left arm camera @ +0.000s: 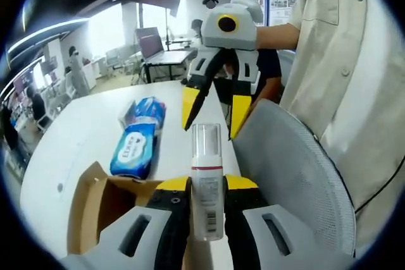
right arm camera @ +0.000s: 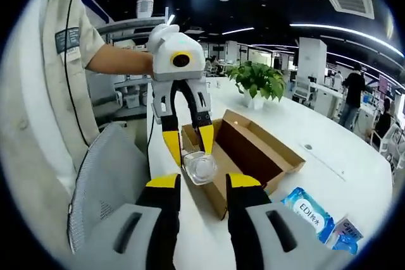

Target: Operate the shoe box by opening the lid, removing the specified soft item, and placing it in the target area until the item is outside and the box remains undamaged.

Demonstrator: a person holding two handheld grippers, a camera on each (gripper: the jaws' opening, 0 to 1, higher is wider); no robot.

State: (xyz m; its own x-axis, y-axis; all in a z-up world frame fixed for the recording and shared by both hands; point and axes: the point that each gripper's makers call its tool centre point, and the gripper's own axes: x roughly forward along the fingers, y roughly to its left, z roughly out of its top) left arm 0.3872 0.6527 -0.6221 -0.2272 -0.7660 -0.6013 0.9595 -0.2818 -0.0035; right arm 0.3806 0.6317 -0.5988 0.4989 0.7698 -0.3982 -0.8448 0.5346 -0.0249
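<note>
So the left gripper (left arm camera: pixel 207 189) is clamped on a clear pump bottle (left arm camera: pixel 207 181) with a white label, held upright above the open cardboard shoe box (right arm camera: pixel 243 150). The right gripper (right arm camera: pixel 204 184) faces it with its yellow tips apart, gripping nothing (the bottle's clear cap sits just ahead of them). Past the left gripper, on the white counter (left arm camera: pixel 76 137) beyond the box, lie two blue wipes packs (left arm camera: pixel 137 138). A grey mesh chair (left arm camera: pixel 297 175) sits right beside both grippers.
</note>
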